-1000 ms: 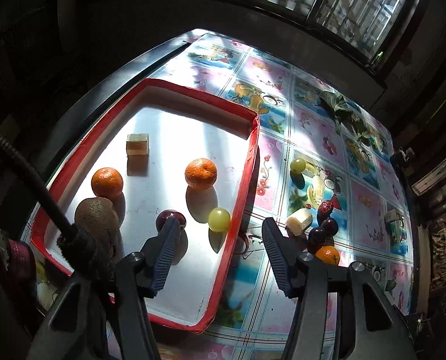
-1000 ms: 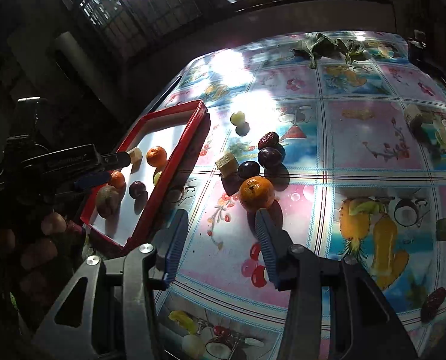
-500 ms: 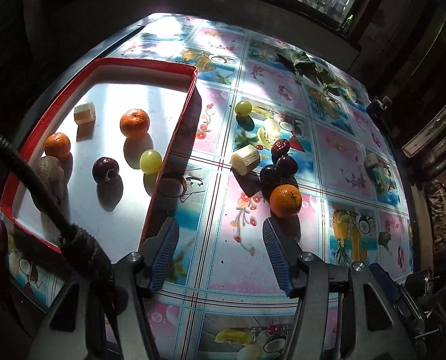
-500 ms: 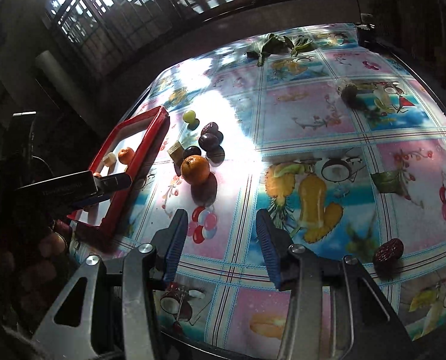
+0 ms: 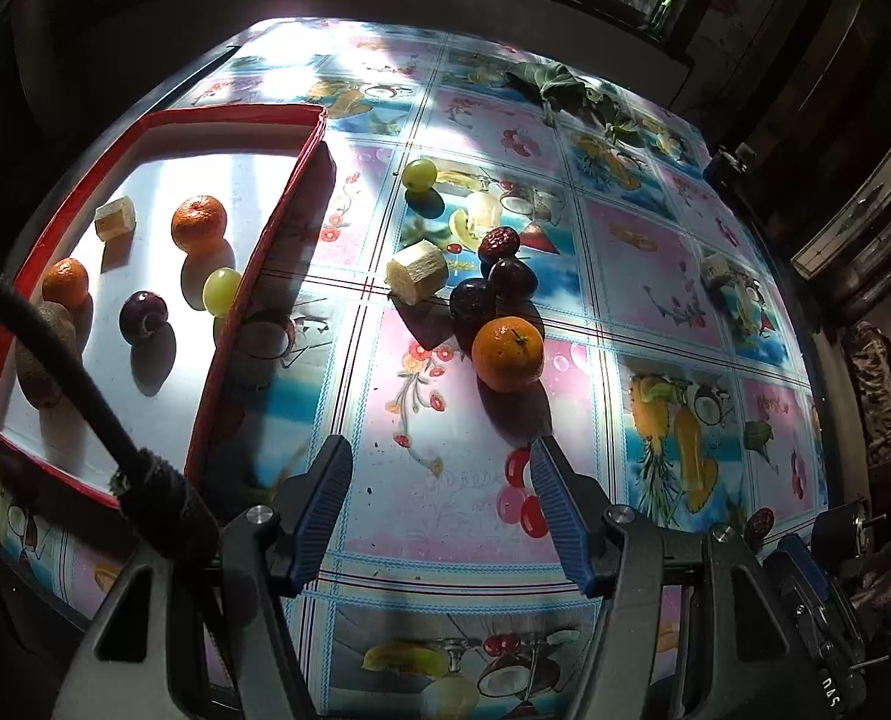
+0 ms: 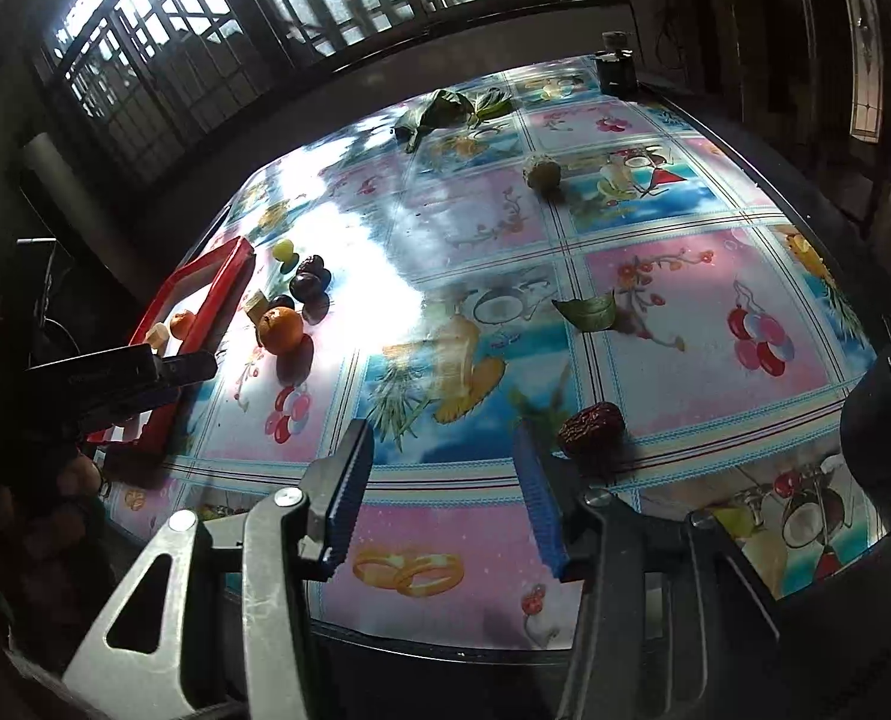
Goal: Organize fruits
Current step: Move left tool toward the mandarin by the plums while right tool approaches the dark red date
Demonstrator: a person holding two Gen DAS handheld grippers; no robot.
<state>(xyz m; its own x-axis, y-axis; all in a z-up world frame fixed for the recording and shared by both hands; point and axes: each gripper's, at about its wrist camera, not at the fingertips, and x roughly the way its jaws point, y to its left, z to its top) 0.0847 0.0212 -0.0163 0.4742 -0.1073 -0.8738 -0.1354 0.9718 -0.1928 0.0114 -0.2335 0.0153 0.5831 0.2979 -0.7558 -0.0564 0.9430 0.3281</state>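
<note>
A red-rimmed white tray [image 5: 253, 258] on the left holds two oranges, a banana piece, a plum, a green grape and a kiwi. To its right, on the tablecloth, an orange [image 5: 508, 354] lies with two plums [image 5: 472, 300], a red date [image 5: 499, 243], a banana piece [image 5: 416, 280] and a green grape [image 5: 418, 174]. My left gripper [image 5: 439, 456] hovers in front of that orange, its jaws opening with nothing between them. My right gripper [image 6: 442, 438] is also opening and empty. A lone red date [image 6: 592, 429] lies just outside its right finger.
A fallen green leaf [image 6: 589, 312] and a pale fruit piece [image 6: 541, 171] lie farther back on the fruit-print cloth. Leafy stems [image 6: 445, 111] and a dark jar [image 6: 616, 69] stand at the far edge. The left gripper [image 6: 121, 372] reaches in beside the tray. The table's front edge is close below both grippers.
The left gripper has moved from above the tray to the cloth in front of the orange. The right gripper has swung right, away from the fruit cluster, to the lone red date. Both jaws widened slightly.
</note>
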